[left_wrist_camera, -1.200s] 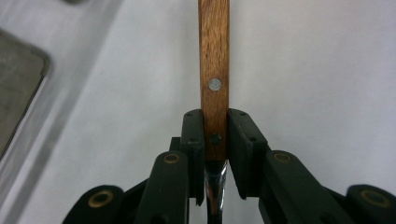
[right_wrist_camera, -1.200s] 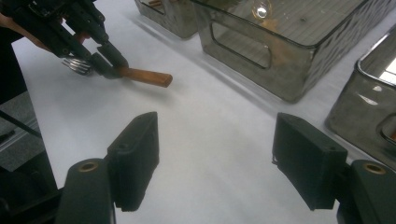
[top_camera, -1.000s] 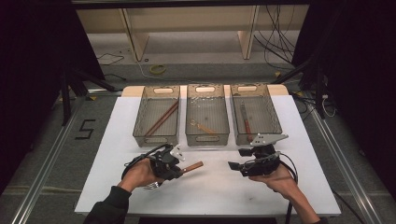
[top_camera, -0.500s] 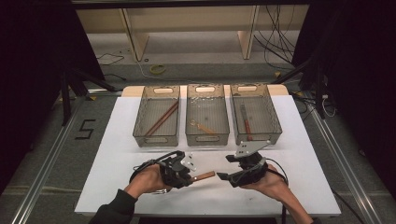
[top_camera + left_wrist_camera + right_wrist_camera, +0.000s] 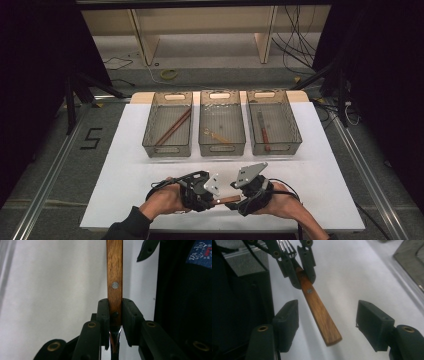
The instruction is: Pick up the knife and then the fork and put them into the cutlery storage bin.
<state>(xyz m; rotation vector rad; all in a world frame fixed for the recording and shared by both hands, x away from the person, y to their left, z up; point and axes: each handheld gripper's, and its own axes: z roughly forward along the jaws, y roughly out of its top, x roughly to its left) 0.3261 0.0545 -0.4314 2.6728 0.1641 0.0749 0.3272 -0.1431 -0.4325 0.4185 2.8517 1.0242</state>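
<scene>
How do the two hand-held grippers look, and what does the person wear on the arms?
Both the left gripper and the right gripper are black, with blocky black jaws on arms with brass-coloured rivets. Each carries a grey three-cornered plate on top, and a black cable trails from the right one. The left arm wears a dark sleeve.

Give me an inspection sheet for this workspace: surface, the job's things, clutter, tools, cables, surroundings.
Surface: white table top.
Job's things: wood-handled fork held off the table; three bins at the back, holding chopsticks, a small utensil, a knife.
Clutter: nothing seen.
Tools: left tool clamped on the fork's handle near the neck; right tool open around the handle's free end, jaws just closing, pads not touching.
Cables: loose on the floor behind.
Surroundings: wooden shelf legs, dark room, a floor marking "5".
</scene>
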